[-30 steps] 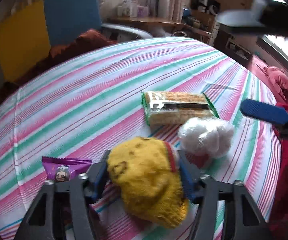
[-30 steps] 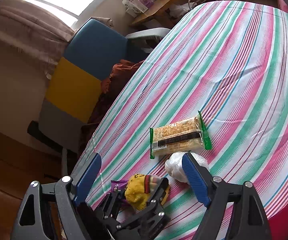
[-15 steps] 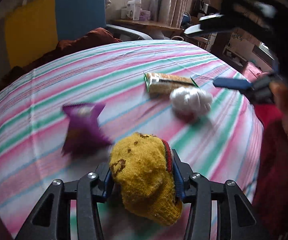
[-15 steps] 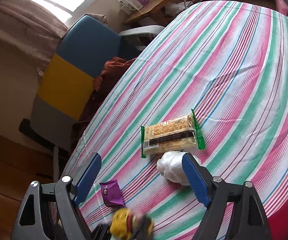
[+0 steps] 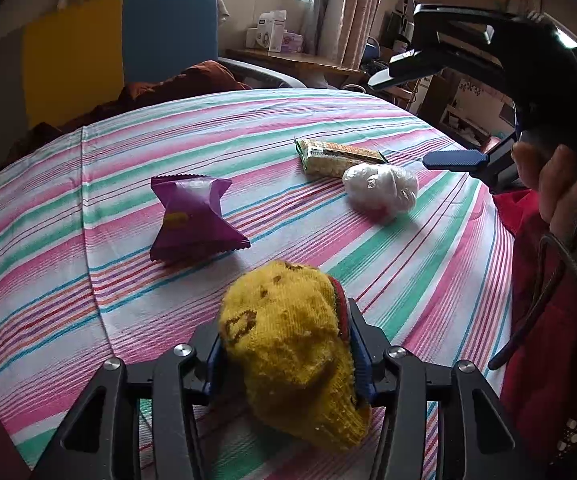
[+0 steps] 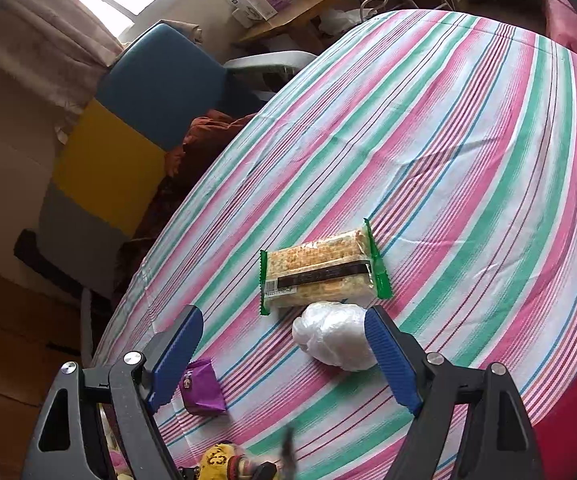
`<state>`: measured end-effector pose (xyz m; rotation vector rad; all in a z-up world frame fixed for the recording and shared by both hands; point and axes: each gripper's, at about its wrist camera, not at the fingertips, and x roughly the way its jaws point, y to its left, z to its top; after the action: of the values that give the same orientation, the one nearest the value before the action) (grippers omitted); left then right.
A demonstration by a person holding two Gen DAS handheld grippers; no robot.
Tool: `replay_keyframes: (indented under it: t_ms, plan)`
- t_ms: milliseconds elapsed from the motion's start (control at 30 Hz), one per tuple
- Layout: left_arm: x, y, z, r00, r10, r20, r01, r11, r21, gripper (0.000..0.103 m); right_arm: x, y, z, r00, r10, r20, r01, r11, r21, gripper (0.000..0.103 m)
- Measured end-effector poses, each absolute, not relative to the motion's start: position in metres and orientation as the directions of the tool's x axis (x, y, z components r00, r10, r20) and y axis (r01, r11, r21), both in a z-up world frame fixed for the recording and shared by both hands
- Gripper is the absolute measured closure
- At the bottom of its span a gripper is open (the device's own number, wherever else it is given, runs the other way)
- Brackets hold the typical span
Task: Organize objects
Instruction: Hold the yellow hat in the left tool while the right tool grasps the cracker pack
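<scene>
Yellow knit toy point(image 5: 292, 344) clamped in left gripper point(image 5: 288, 356); right gripper point(image 6: 284, 356) spread, empty. Set toy down near purple packet point(image 5: 192, 216), gently.

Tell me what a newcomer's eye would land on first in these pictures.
First, the yellow knitted toy, clamped between the left tongs at the near edge of the striped tablecloth. Next, the purple snack packet lying alone in the middle, left of the white plastic bundle and the green-edged cracker pack, which lie side by side farther back. The right tongs hover open above the bundle.
</scene>
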<state>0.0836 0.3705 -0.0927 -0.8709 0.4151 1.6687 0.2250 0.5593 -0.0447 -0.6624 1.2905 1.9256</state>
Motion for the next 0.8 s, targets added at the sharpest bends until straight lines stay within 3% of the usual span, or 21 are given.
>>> replay_keyframes:
  t_ms: [533, 700, 800]
  plan:
    - [0.087, 0.37, -0.093, -0.093, 0.684, -0.724, -0.948, -0.282, -0.145, 0.05, 0.217, 0.557, -0.046, -0.57, 0.263, -0.779, -0.818, -0.269, 0.508, 0.019]
    - [0.087, 0.37, -0.093, -0.09, 0.685, -0.723, -0.948, -0.281, -0.149, 0.05, 0.187, 0.559, -0.053, -0.486, 0.161, -0.859, -0.834, -0.381, 0.4, 0.018]
    - [0.087, 0.371, -0.093, -0.086, 0.686, -0.722, -0.947, -0.281, -0.154, 0.05, 0.163, 0.561, -0.044, -0.38, 0.157, -0.912, -0.808, -0.536, 0.244, 0.019]
